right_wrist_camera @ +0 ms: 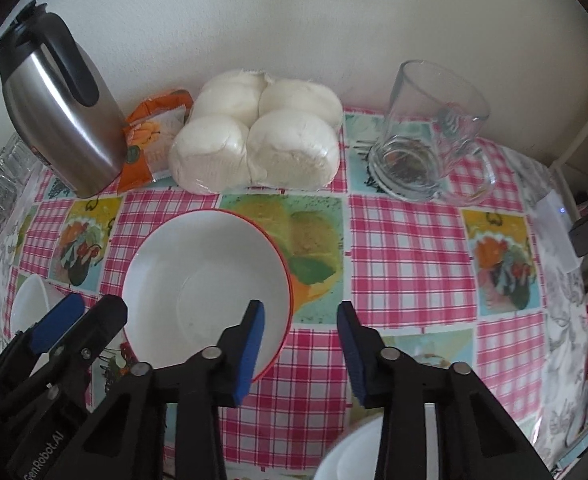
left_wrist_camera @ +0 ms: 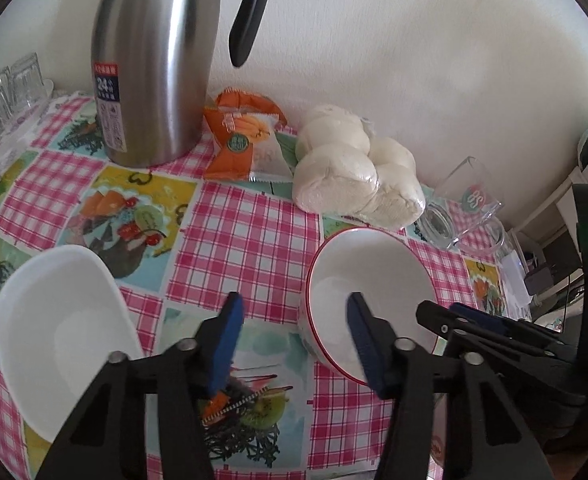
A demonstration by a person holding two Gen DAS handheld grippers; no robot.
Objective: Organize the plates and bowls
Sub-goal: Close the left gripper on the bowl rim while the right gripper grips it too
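Note:
A white bowl with a red rim [left_wrist_camera: 367,280] [right_wrist_camera: 206,284] stands on the checked tablecloth. My left gripper [left_wrist_camera: 294,336] is open, its right finger over the bowl's left edge. My right gripper [right_wrist_camera: 299,344] is open at the bowl's right rim, its left finger over the rim, nothing held; it also shows in the left wrist view [left_wrist_camera: 473,320]. A plain white bowl [left_wrist_camera: 62,328] [right_wrist_camera: 30,304] sits to the left. A white dish's rim [right_wrist_camera: 353,452] shows under the right gripper at the table's front.
A steel thermos jug [left_wrist_camera: 154,60] [right_wrist_camera: 58,116], an orange snack packet [left_wrist_camera: 242,136], a bag of white buns [left_wrist_camera: 353,168] [right_wrist_camera: 258,136] and a glass mug [right_wrist_camera: 429,132] line the wall. Upturned glasses [left_wrist_camera: 2,96] stand far left.

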